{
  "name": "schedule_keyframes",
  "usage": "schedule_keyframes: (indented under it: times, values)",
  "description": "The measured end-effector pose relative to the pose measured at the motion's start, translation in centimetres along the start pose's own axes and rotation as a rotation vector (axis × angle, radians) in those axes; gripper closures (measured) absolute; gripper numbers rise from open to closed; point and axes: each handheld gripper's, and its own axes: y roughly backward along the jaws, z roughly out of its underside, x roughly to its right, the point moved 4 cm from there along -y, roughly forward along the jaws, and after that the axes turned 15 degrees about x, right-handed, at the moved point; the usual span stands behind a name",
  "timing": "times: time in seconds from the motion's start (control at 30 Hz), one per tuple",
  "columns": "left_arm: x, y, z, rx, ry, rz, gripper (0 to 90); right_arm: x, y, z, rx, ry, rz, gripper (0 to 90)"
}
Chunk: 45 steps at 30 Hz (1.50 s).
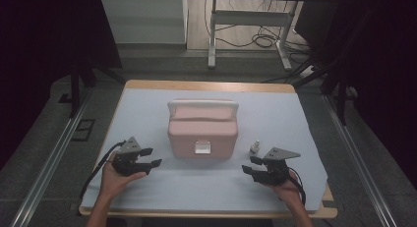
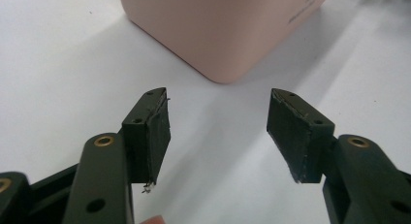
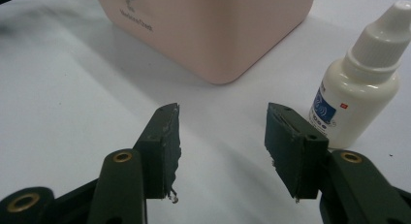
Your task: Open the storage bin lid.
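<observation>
Seemingly idle, the left gripper (image 1: pixel 151 157) rested with jaws apart, holding nothing. Mid-table sat the pink box (image 1: pixel 202 131), rigid and smooth; its white handle (image 1: pixel 202 105) looked the best hold. Beside a light dropper bottle (image 3: pixel 363 83), the right gripper (image 1: pixel 251 165) gaped empty too.

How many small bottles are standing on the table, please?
1. The white dropper bottle stands upright right of the pink box, just ahead of the right gripper. The box could hide others behind it.
</observation>
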Motion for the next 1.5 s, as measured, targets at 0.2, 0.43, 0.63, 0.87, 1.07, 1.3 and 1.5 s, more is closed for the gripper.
schedule_keyframes:
  times: [0.2,0.43,0.63,0.87,1.07,1.3,1.5]
  values:
    - [-1.9,0.8,-2.5,-0.011,-0.022,0.034,41.3,0.0,0.1,0.0,-0.001,0.002,0.001,46.6]
    - [-3.1,0.6,-6.4,-0.040,-0.067,0.095,41.1,0.1,0.2,0.1,-0.004,0.005,0.004,46.6]
    - [-3.5,0.1,-9.3,-0.082,-0.128,0.135,40.6,0.1,0.3,0.1,-0.003,0.004,0.005,46.6]
    - [-3.9,-0.4,-12.7,-0.107,-0.175,0.182,39.9,0.2,0.3,0.2,-0.011,0.010,0.004,46.6]
    - [-4.0,-0.9,-15.0,-0.137,-0.220,0.212,39.7,0.2,0.2,0.4,-0.013,0.004,0.006,46.5]
    - [-4.4,-2.2,-16.8,-0.186,-0.248,0.245,39.7,0.3,0.2,0.6,-0.019,0.004,0.007,46.6]
    - [-4.5,-3.1,-18.4,-0.213,-0.277,0.270,40.1,0.4,0.2,0.7,-0.020,0.000,0.011,46.6]
